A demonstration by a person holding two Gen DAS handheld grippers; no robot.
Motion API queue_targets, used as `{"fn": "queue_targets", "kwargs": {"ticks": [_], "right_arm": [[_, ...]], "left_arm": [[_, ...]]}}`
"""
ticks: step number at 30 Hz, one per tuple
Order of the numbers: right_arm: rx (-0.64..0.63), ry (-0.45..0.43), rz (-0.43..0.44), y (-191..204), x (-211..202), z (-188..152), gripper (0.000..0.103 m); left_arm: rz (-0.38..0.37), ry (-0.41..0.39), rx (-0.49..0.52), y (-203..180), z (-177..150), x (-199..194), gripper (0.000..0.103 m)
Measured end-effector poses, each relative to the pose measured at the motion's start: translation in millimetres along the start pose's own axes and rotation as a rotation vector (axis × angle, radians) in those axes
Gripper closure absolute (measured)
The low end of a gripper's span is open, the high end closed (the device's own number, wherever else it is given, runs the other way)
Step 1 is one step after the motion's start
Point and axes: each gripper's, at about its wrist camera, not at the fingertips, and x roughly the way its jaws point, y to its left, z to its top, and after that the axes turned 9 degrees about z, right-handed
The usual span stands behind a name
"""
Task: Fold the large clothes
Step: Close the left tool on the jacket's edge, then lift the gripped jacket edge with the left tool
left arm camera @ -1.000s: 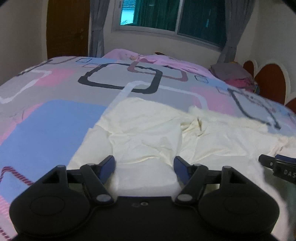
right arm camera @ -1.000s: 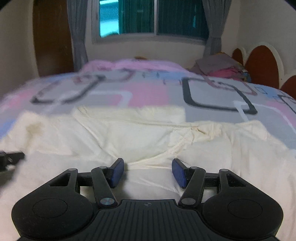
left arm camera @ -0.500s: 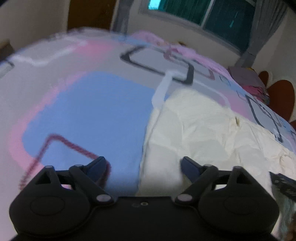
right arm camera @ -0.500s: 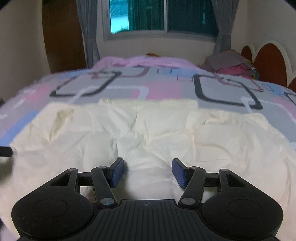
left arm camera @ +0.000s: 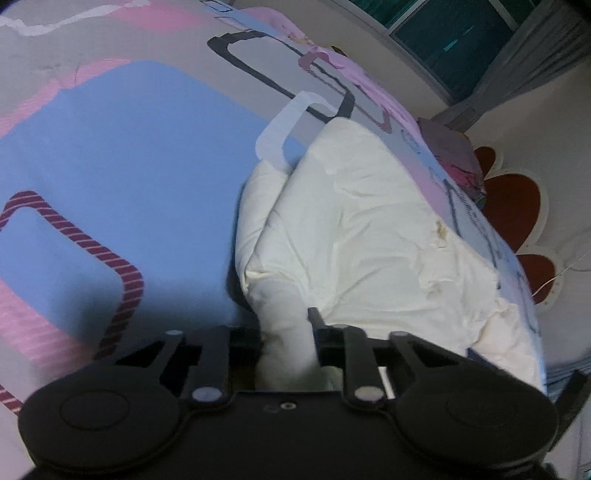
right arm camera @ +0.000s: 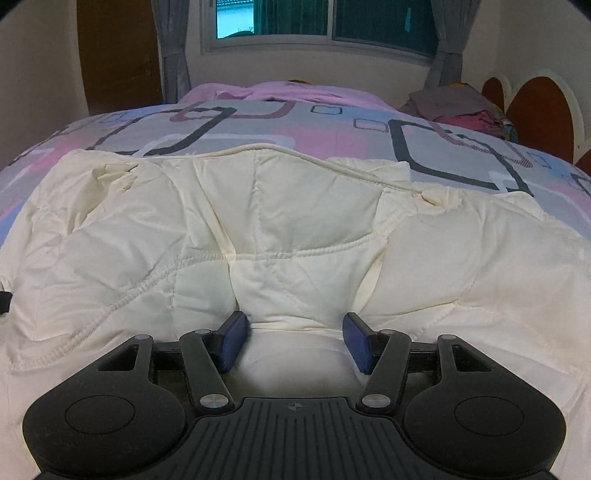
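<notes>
Left gripper (left arm camera: pixel 286 332) swung leftward, closing on one cream quilt (left arm camera: pixel 369 229) | right gripper (right arm camera: pixel 291 339) agape

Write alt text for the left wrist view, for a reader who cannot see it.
The left gripper is closing on a bunched edge of a cream quilted garment that lies on a bed's patterned cover of blue, pink and grey. A window and curtain sit beyond.
</notes>
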Motion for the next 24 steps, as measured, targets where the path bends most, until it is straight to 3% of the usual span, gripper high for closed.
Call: {"fn": "queue_targets", "kwargs": {"ticks": [2, 7, 14, 22, 24], "right_arm": [[-0.001, 0.0, 0.001, 0, -1, 0, 0.045], [-0.009, 0.014, 0.025, -4, -4, 4, 0.045], [0.03, 0.017, 0.105, -17, -20, 14, 0.045], [0.042, -0.061, 0.161, -37, -55, 18, 0.045], [0.056, -0.041, 0.171, -40, -47, 20, 0.054]], "left_arm": [[-0.04, -0.007, -0.022, -3, 3, -8, 0.09], [-0.1, -0.053, 0.03, -37, 5, -35, 0.091], [-0.066, -0.108, 0.068, -75, 0, -51, 0.092], [-0.032, -0.147, 0.078, -95, -3, -58, 0.093], [-0.022, -0.153, 0.07, -92, -6, -59, 0.093]]}}
